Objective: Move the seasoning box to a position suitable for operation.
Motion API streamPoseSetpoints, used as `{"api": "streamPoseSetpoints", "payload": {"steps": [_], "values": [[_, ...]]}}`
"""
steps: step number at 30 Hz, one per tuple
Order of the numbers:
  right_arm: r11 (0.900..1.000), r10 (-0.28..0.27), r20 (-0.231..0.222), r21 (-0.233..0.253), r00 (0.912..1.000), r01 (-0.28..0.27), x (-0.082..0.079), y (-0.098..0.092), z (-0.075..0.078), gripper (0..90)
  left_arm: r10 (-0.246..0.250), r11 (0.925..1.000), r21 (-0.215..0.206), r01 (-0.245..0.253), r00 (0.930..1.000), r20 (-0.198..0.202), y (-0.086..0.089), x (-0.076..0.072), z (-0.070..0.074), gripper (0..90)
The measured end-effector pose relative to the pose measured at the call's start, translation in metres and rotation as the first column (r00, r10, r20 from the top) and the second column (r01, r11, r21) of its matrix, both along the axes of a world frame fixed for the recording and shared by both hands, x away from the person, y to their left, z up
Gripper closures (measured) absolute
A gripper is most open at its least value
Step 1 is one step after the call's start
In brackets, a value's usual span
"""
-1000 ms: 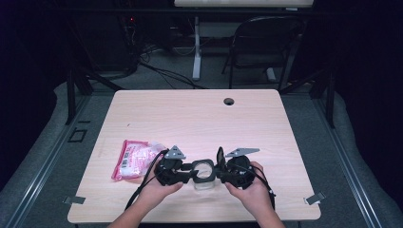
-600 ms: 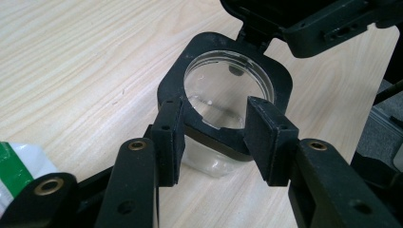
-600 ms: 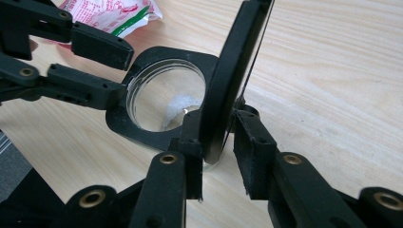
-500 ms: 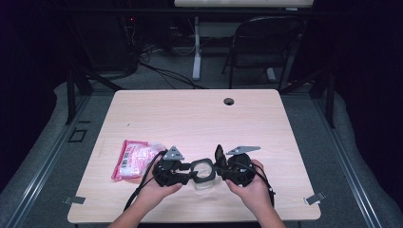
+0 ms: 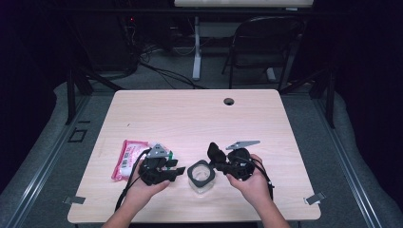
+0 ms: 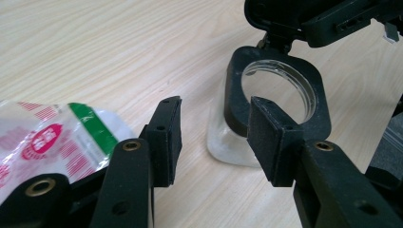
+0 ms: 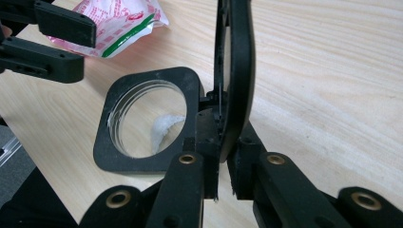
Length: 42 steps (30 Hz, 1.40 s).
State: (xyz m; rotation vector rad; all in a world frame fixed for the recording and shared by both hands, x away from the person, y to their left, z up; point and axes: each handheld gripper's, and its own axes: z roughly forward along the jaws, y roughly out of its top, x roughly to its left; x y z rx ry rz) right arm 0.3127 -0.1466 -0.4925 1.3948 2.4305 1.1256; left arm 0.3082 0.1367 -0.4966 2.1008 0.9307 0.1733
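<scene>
A clear jar (image 5: 200,176) with a black square collar (image 7: 142,118) stands near the table's front edge. Its hinged black lid (image 7: 235,71) is flipped up on edge, and my right gripper (image 7: 221,156) is shut on the lid at the hinge side. In the high view the right gripper (image 5: 215,161) sits just right of the jar. My left gripper (image 6: 216,128) is open, its jaws a short way left of the jar (image 6: 278,102) and not touching it. Something white (image 7: 164,128) lies at the jar's bottom.
A pink and white packet (image 5: 127,157) lies left of the left gripper (image 5: 179,172), partly under its cable. A cable hole (image 5: 229,101) sits at the table's far side. A folding chair (image 5: 266,42) stands beyond the table.
My left gripper has drawn back to the left, away from the jar it was against. The right gripper stays on the raised lid.
</scene>
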Motion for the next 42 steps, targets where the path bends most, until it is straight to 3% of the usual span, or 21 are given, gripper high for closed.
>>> {"api": "streamPoseSetpoints", "payload": {"steps": [13,25,37,41,42], "values": [[0.999,0.000,-0.004,0.040,1.0000,0.000,0.020,-0.004,-0.002,83.7,0.054,0.9985,0.014,-0.054,0.9985,0.003,0.020,-0.003,-0.001,54.0],[1.000,0.008,-0.005,0.028,1.0000,-0.008,0.019,-0.007,0.001,66.5,0.084,0.9963,0.016,-0.084,0.9964,0.006,0.036,0.003,0.001,53.1],[1.000,0.000,-0.004,0.025,1.0000,0.000,0.014,-0.011,0.003,67.8,0.106,0.9934,0.041,-0.107,0.9942,0.019,0.048,0.008,-0.002,47.7],[1.000,0.011,-0.004,0.011,0.9999,-0.011,0.014,-0.010,0.003,67.7,0.079,0.9956,0.050,-0.080,0.9968,0.011,0.047,0.007,-0.003,46.6],[1.000,0.007,-0.004,0.007,1.0000,-0.007,0.014,-0.009,0.003,72.1,0.067,0.9960,0.059,-0.067,0.9977,0.013,0.046,0.007,-0.004,46.5]]}}
